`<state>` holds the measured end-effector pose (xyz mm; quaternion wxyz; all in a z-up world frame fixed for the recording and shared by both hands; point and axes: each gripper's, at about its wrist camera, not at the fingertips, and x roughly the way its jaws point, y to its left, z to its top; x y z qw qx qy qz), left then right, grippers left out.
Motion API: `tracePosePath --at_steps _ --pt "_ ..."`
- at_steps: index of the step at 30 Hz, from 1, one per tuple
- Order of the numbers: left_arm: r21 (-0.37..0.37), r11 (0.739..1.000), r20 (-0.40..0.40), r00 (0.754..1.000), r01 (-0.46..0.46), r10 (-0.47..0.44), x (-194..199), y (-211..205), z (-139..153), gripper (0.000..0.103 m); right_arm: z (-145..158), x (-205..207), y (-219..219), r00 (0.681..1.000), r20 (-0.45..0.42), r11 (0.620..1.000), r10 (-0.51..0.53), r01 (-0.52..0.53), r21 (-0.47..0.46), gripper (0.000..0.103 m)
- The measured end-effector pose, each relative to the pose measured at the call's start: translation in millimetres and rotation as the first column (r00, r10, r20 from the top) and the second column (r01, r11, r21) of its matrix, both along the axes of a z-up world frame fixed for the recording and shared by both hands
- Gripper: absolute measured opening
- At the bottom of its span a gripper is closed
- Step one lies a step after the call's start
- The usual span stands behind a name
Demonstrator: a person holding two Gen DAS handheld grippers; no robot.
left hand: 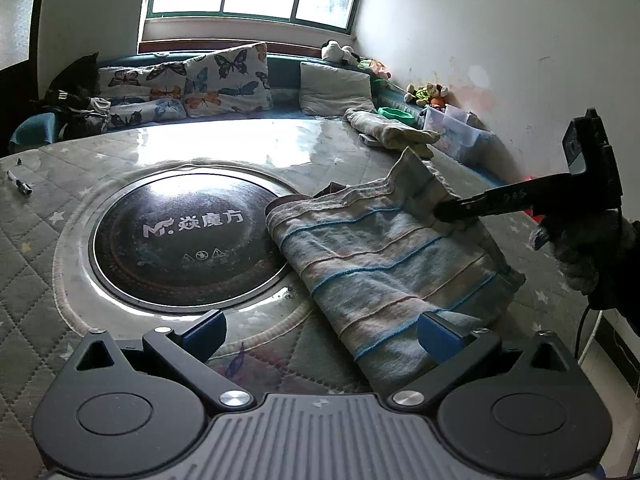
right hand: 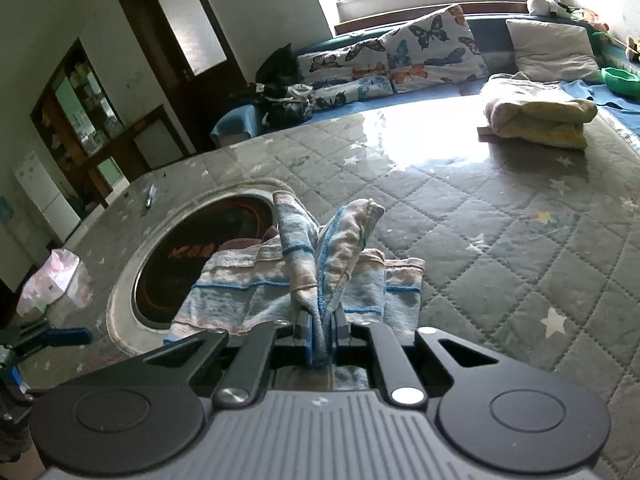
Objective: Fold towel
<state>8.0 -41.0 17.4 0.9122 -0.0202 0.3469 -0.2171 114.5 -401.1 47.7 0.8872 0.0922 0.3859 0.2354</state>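
We count one striped towel (left hand: pixel 384 252) on the quilted table (left hand: pixel 120 344), overlapping one round cooktop (left hand: pixel 188 236). Right gripper (right hand: pixel 319 330) jaws clamp its raised edge; left gripper (left hand: pixel 320 334) jaws apart.

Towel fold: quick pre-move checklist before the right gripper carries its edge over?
1. Right gripper pinching the towel edge: ok, cloth clamped between the pads.
2. Left gripper free of cloth: ok, jaws wide open, nothing between them.
3. Towel lying flat: not ok, far end bunched and overlapping the round black cooktop.
4. Landing area on the quilted cover: ok, bare beside the towel.
5. Second folded cloth out of the way: ok, well behind.
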Motion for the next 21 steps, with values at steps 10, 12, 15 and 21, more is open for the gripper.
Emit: tracePosePath --at_steps 10,12,15,21 --pt "0.008 1.0 -0.006 1.0 -0.001 0.001 5.1 2.1 -3.5 0.103 -14.7 2.1 -5.0 0.998 -0.034 0.999 -0.044 0.043 -0.026 0.018" --pt "0.007 1.0 -0.008 1.0 -0.004 0.004 6.5 2.0 -3.7 0.103 -13.3 1.1 -8.9 0.997 -0.025 0.997 -0.07 0.069 -0.039 0.02" --pt "0.005 1.0 -0.012 1.0 -0.006 0.006 8.4 1.5 -3.0 0.103 -4.6 -1.6 -13.7 0.992 0.028 0.989 -0.12 0.121 -0.081 0.021" --pt "0.005 1.0 -0.015 1.0 0.004 -0.004 10.8 -3.8 -2.7 0.103 20.3 -7.0 1.4 0.985 0.147 0.99 -0.089 0.104 -0.096 0.021"
